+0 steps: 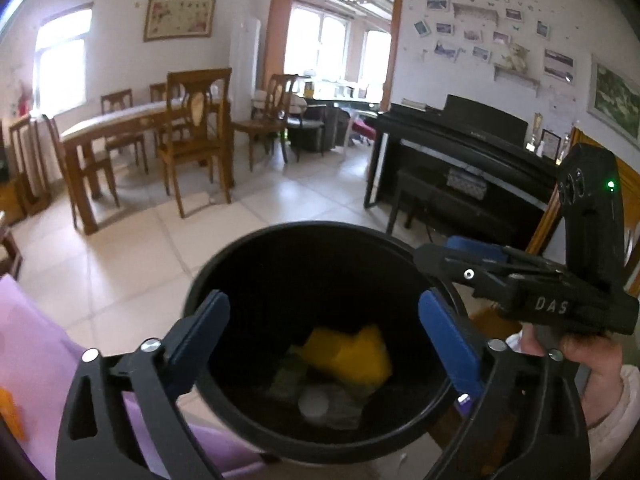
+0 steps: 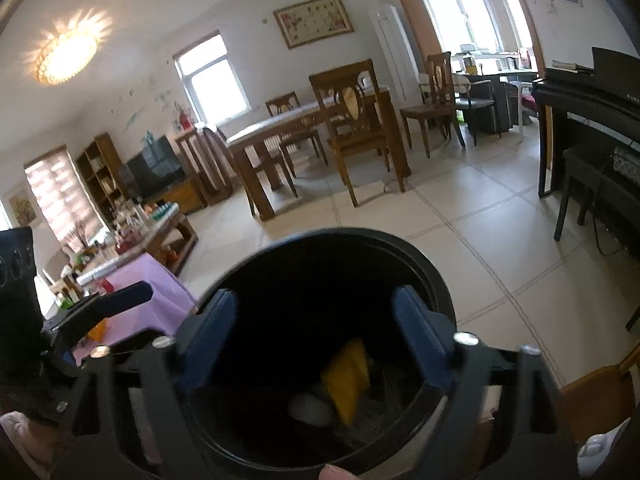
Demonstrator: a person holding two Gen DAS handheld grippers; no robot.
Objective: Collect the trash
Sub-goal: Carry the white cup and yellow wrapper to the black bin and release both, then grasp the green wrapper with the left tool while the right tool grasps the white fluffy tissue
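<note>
Both grippers hang over the black trash bin [image 1: 320, 240].
Left gripper [image 1: 324, 340] and right gripper [image 2: 314, 332] are spread wide, holding nothing; a yellow wrapper [image 1: 348, 352] lies inside.

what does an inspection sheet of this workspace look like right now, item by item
surface: pale tiled floor; purple cloth on a low table
job's things: black trash bin holding a yellow piece, a white round piece and a greenish wrapper
clutter: bottles and small items on the coffee table
grippers: left gripper open over the bin, empty; right gripper open, empty
cables: nothing seen
surroundings: dining table, chairs, black piano
</note>
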